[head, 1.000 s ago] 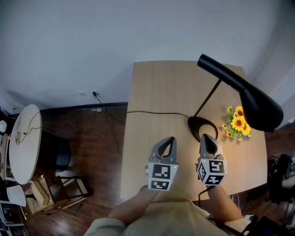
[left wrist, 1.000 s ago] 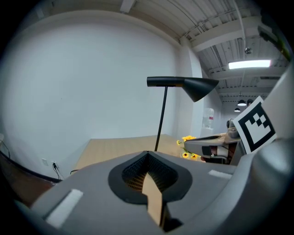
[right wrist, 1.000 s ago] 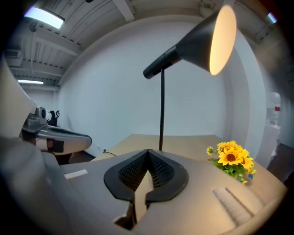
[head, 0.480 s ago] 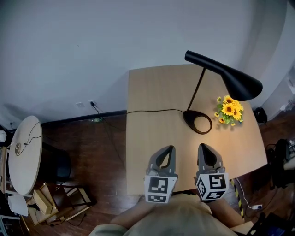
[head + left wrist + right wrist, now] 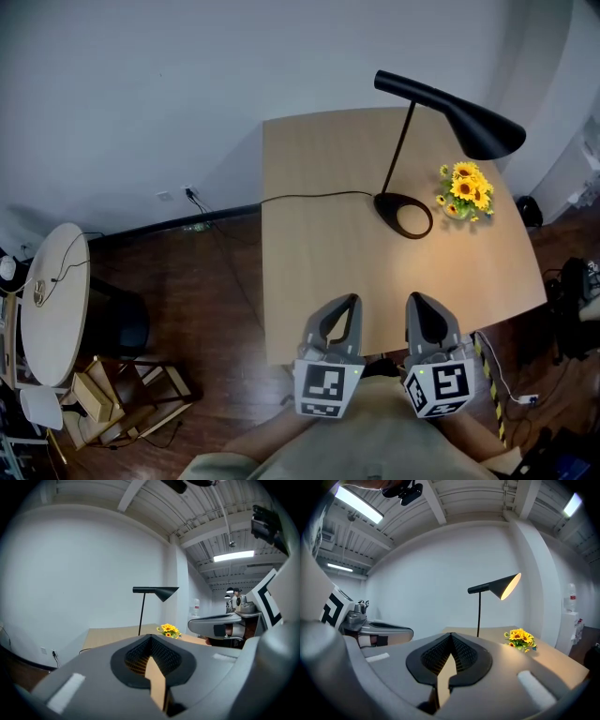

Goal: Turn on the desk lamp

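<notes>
The black desk lamp [image 5: 404,214] stands at the far right of the wooden table [image 5: 319,253]. Its cone shade [image 5: 473,128] leans right, and warm light falls on the wood around its ring base. In the right gripper view the lamp [image 5: 494,587] glows inside its shade; in the left gripper view the lamp [image 5: 154,591] shows dark, side on. My left gripper [image 5: 351,302] and right gripper [image 5: 416,300] hover side by side over the table's near edge, well short of the lamp. Both are shut and hold nothing, as the left gripper [image 5: 151,637] and right gripper [image 5: 451,634] show in their own views.
A small bunch of sunflowers [image 5: 462,190] sits just right of the lamp base. The lamp's cable [image 5: 309,196] runs left off the table toward a wall socket [image 5: 192,193]. A round white side table [image 5: 52,300] and wooden items stand on the floor at left.
Both grippers have drawn back from beside the lamp base to the table's near edge. The whole view has pulled away, so the lamp now looks smaller and farther.
</notes>
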### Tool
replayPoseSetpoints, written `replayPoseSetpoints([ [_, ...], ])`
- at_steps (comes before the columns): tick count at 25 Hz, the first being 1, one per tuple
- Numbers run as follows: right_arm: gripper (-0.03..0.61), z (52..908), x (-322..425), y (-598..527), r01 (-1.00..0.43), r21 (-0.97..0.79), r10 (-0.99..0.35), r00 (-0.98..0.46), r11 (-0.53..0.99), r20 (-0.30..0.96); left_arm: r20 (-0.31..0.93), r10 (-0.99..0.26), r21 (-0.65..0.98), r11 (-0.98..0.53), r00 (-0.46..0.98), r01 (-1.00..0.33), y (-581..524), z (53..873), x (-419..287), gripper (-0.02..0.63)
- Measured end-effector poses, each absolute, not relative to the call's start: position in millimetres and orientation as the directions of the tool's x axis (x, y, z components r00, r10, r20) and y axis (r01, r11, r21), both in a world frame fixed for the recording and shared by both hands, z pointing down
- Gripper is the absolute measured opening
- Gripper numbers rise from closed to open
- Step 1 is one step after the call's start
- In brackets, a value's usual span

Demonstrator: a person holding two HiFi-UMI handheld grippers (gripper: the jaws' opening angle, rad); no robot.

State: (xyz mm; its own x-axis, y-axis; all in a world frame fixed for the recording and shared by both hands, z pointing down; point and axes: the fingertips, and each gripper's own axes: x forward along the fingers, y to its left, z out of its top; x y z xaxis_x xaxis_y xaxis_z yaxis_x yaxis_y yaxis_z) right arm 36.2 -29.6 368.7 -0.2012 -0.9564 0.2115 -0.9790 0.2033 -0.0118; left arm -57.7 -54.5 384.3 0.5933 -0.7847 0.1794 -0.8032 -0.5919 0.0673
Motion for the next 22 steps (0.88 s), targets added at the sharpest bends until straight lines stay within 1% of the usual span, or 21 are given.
replayPoseSetpoints([
  [4,-0.002,365.5,37.2,-9.9,-0.976,0.010,-0.956,-0.211,0.217,0.202,0.168,-0.769,0.041,-0.620,0.617,-0.784,-37.2,380.5,-48.3,-0.002],
  [14,-0.002,360.5,84.4,29.2,-0.981,-0.021,-0.964,-0.192,0.191,0.187,0.185,-0.772,0.032,-0.614,0.608,-0.789,-2.4,378.8,-16.9,-0.002],
  [22,-0.002,365.7,116.8,79.3,-0.967,-0.059,-0.948,-0.256,0.249,0.190,0.193,-0.786,0.005,-0.598,0.588,-0.801,51.4,371.3,23.4,-0.002],
])
